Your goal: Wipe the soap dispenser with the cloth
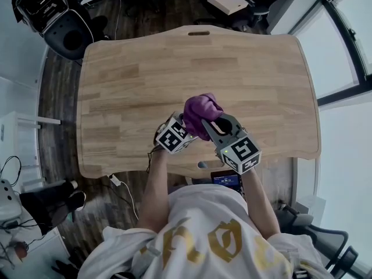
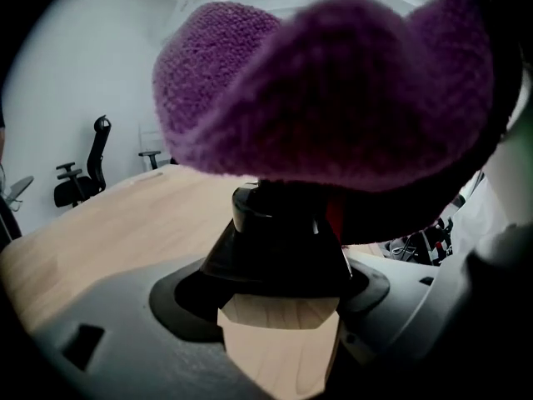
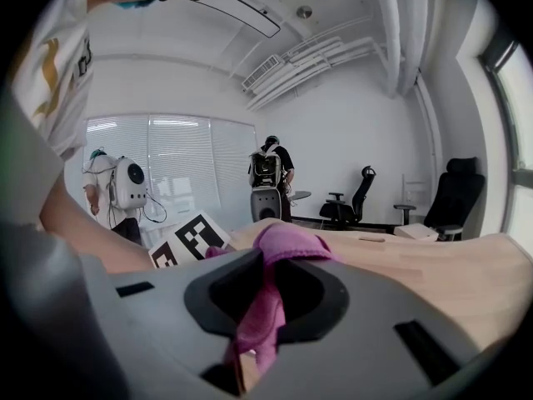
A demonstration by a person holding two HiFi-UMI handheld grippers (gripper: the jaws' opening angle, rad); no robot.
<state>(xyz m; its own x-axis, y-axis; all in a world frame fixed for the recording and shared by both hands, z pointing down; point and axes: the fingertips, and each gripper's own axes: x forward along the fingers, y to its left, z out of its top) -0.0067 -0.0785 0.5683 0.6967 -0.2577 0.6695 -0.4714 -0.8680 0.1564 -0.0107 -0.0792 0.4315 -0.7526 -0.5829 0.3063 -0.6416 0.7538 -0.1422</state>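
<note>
1. Two grippers meet just below the centre of the head view, over the near part of the wooden table.
2. The left gripper has its jaws clamped on the dark soap dispenser. The dispenser fills the middle of the left gripper view, while in the head view it is hidden under the cloth.
3. The right gripper has its jaws pinched on a fold of the purple cloth. The bunched bulk of the cloth lies over the dispenser's top.
4. The cloth's drag could twist the dispenser in the left jaws, because the hold looks to be on a sloping part.
5. If the covered top is a pump, downward pressure could squirt soap.
6. Only a thin fold is pinched, so a firm stroke might pull the cloth free.
</note>
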